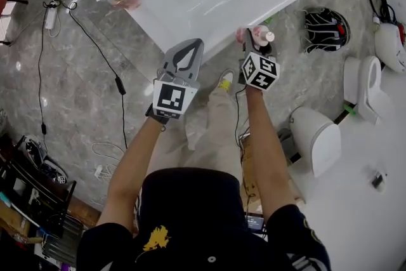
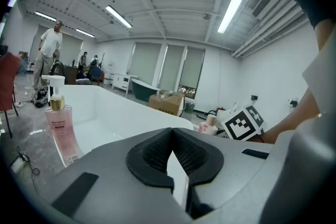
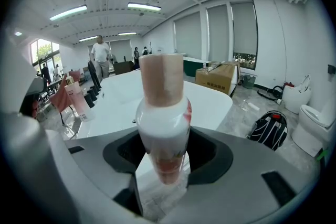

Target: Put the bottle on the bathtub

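bottle (image 3: pixel 163 123) looks white and pink, tan-topped.

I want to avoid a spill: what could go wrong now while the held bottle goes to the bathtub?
The right hand-held gripper clamps the bottle with most of it above the jaws, so it may tip when released. The bathtub rim looks glossy; the bottle could slide off it.

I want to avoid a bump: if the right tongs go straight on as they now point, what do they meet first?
Probably the bathtub, at its white rim, with the held bottle touching first; the right tongs point at it, though depth is unclear.
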Demonstrator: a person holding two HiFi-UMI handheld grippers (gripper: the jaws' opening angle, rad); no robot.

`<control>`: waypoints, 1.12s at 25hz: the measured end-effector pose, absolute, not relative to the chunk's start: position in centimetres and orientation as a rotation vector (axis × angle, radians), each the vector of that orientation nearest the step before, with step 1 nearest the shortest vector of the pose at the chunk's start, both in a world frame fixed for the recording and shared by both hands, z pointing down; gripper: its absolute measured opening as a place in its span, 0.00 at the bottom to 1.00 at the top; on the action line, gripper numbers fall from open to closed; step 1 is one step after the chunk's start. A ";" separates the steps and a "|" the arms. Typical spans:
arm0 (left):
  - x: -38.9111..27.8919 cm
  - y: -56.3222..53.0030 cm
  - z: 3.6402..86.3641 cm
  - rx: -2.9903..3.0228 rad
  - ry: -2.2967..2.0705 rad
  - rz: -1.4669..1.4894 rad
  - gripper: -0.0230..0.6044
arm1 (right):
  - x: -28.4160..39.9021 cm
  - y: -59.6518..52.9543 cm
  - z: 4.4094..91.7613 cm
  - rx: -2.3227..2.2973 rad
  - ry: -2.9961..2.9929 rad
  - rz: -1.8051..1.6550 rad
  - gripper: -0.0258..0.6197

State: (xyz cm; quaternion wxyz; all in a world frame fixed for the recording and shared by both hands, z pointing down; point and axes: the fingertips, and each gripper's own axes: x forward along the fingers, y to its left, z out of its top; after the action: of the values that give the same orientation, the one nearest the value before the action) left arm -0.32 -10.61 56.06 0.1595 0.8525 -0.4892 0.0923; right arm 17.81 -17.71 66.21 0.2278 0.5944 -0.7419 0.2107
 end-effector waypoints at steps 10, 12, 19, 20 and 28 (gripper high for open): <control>0.2 -10.5 56.3 2.451 -1.363 0.283 0.07 | 17.1 -17.3 66.6 1.581 -2.075 0.524 0.38; 0.3 -10.5 56.2 2.454 -1.360 0.285 0.07 | 17.2 -17.3 66.5 1.569 -2.072 0.525 0.39; -0.1 -10.8 56.1 2.453 -1.356 0.274 0.07 | 17.1 -17.5 67.2 1.569 -1.999 0.529 0.44; -0.1 -10.7 56.1 2.453 -1.355 0.273 0.07 | 17.1 -17.5 67.3 1.568 -1.999 0.536 0.47; 0.0 -10.3 56.1 2.450 -1.359 0.260 0.07 | 17.5 -17.1 67.5 1.558 -1.993 0.543 0.49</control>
State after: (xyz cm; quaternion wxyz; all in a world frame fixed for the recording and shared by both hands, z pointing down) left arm 0.02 -10.32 56.07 0.1630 0.8590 -0.4766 0.0913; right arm 17.50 -17.05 67.46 0.2736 0.5792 -0.7409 0.2019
